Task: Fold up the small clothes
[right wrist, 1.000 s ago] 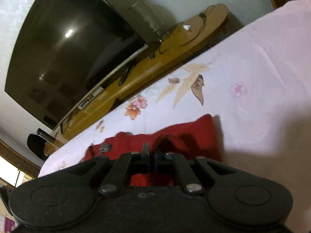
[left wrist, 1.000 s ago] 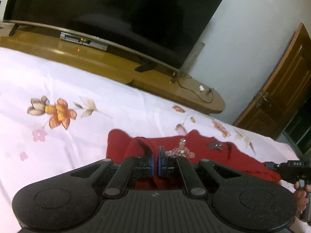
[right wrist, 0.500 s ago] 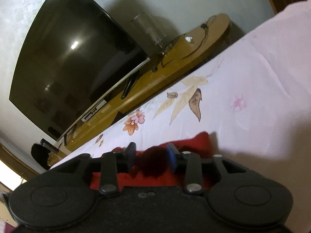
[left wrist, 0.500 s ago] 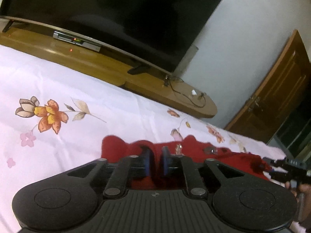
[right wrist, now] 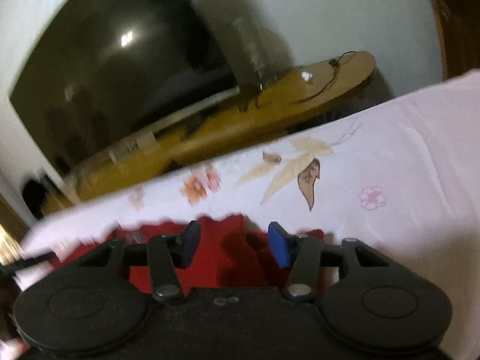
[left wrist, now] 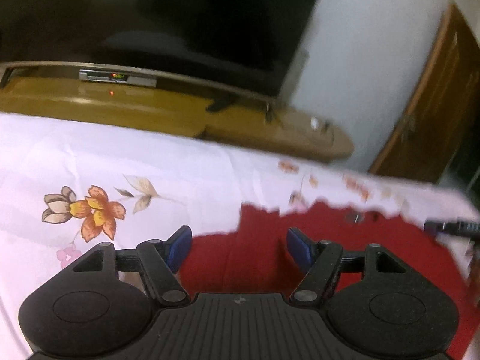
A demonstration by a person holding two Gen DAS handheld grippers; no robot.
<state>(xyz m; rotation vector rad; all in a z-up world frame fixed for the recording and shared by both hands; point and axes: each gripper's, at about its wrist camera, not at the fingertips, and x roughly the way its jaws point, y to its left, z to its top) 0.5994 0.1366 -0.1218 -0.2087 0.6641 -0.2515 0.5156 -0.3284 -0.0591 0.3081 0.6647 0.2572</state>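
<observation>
Both your hand-held grippers, left point(left wrist: 239, 247) & right point(right wrist: 233, 244), have just spread, releasing the red knit garment point(left wrist: 345, 249) flat on the floral bedsheet point(left wrist: 120, 162), prob. fold laid.

dark television point(left wrist: 156, 15), wooden stand point(left wrist: 120, 108), door point(left wrist: 435, 102)

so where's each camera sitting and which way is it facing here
Left wrist: on the left gripper, facing along its open fingers over the red garment on the flowered bedsheet toward the TV; the right gripper's tip shows at the edge.
Right wrist: on the right gripper, jaws open above the garment's edge, tilted.
Shared: garment, sheet, TV, wooden stand.
</observation>
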